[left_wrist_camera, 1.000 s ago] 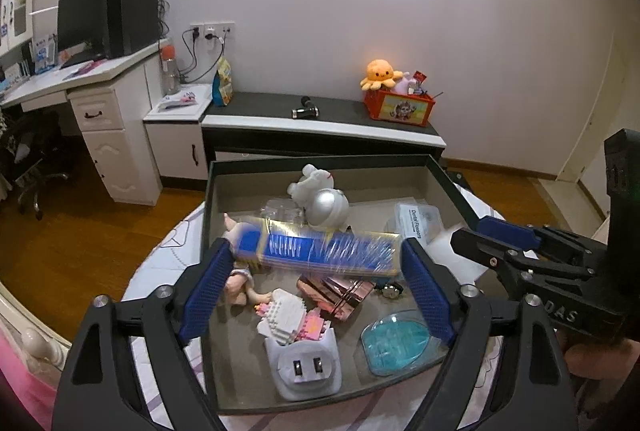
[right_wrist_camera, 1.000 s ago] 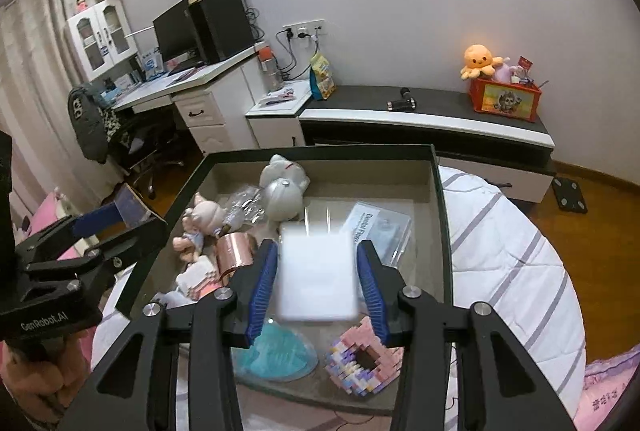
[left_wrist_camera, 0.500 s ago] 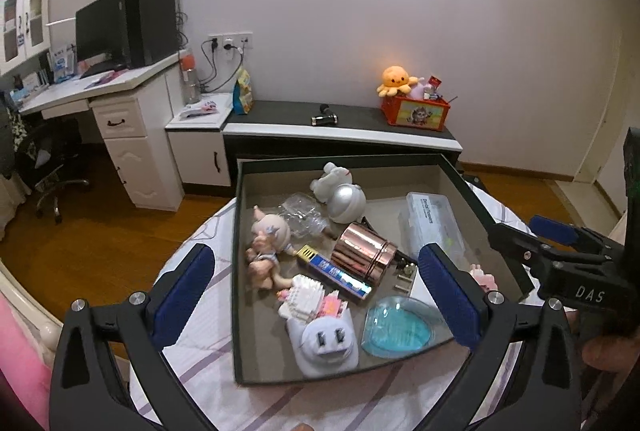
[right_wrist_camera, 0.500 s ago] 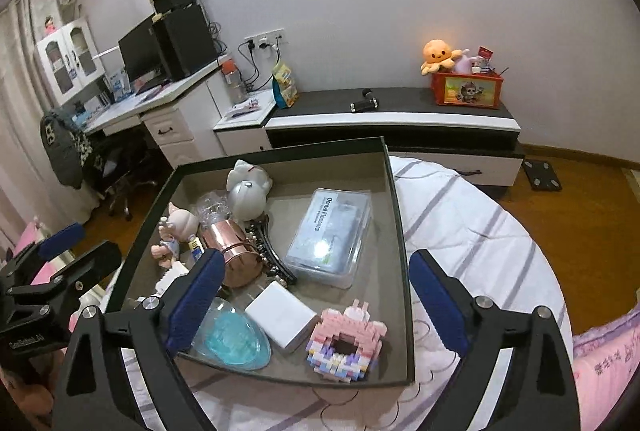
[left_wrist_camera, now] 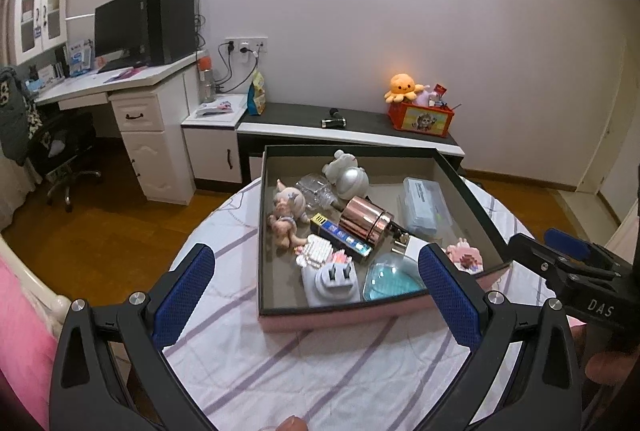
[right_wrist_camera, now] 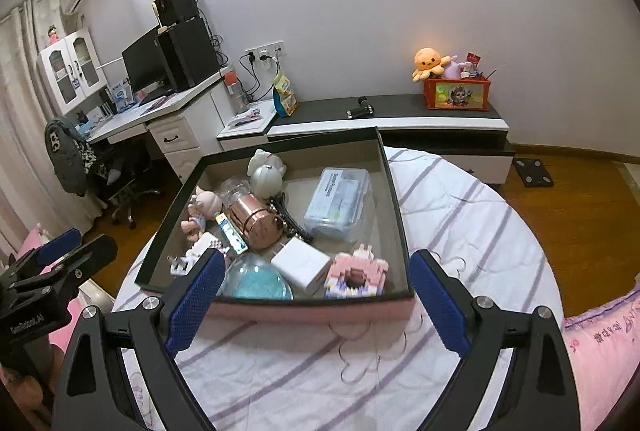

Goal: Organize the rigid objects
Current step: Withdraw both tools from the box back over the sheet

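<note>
A dark-rimmed pink box (left_wrist_camera: 340, 317) (right_wrist_camera: 312, 309) sits on a round table with a striped white cloth (left_wrist_camera: 320, 371). It holds a blue-wrapped bar (left_wrist_camera: 340, 236), a copper tin (left_wrist_camera: 366, 221), a white cube (right_wrist_camera: 300, 267), a pink brick donut (right_wrist_camera: 356, 273), a clear case (right_wrist_camera: 340, 197), a doll (left_wrist_camera: 286, 215), a white plug (left_wrist_camera: 332, 281) and a blue dome (left_wrist_camera: 390, 277). My left gripper (left_wrist_camera: 316, 291) is open and empty, above the cloth in front of the box. My right gripper (right_wrist_camera: 312, 295) is open and empty at the box's near wall.
A low black-and-white cabinet (right_wrist_camera: 400, 119) stands behind the table with an orange toy crate (right_wrist_camera: 456, 91). A white desk (left_wrist_camera: 120, 91) with a monitor and an office chair (left_wrist_camera: 60, 167) are at the left. Pink bedding (right_wrist_camera: 600, 351) lies at the right. The floor is wood.
Both grippers let go of their loads and opened: the blue bar and the white cube now lie in the box. Both grippers have pulled back and up from the box.
</note>
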A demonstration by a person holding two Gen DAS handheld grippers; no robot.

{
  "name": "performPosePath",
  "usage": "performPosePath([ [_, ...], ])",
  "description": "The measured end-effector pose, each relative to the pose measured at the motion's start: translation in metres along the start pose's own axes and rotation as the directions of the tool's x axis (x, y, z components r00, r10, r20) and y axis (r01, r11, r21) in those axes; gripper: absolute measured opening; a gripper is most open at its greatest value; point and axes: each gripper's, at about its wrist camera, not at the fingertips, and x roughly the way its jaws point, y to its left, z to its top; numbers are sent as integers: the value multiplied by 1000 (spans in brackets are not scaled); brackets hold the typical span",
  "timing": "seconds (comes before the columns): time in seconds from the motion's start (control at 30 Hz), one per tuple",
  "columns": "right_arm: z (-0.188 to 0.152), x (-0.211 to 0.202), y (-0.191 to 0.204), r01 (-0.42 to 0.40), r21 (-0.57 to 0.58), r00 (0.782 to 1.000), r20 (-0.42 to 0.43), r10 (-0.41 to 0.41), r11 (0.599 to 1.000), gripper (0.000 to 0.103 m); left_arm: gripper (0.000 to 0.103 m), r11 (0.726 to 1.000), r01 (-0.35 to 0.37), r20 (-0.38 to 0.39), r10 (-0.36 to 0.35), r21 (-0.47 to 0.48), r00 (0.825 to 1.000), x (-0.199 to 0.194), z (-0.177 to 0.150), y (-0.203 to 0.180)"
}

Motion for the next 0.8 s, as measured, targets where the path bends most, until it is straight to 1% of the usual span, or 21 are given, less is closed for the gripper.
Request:
performPosePath([
  [0.13,-9,-18,5,29,-9,999,20,-29,1000,95,103,1000,-11,12,11,-10,1000,-14,-8,-1],
  [0.27,-17,-40,11,53,-25,997,51,-52,998,95,103,1000,-13,44,14,-17,999,-34,-14,-5],
  [0.5,-31,-65,17,58,-33,996,75,-56,998,95,103,998,-69,74,69,6,995,-60,-27,-16],
  [0.63,-38,-76,19,58,-38,995,83,-54,998,95,103,997,-71,82,70,13,994,-73,-35,-20],
  [0.8,-43,-86,22,60,-38,994,98,-56,998,95,103,995,-87,112,83,38,990,-87,-40,-23],
])
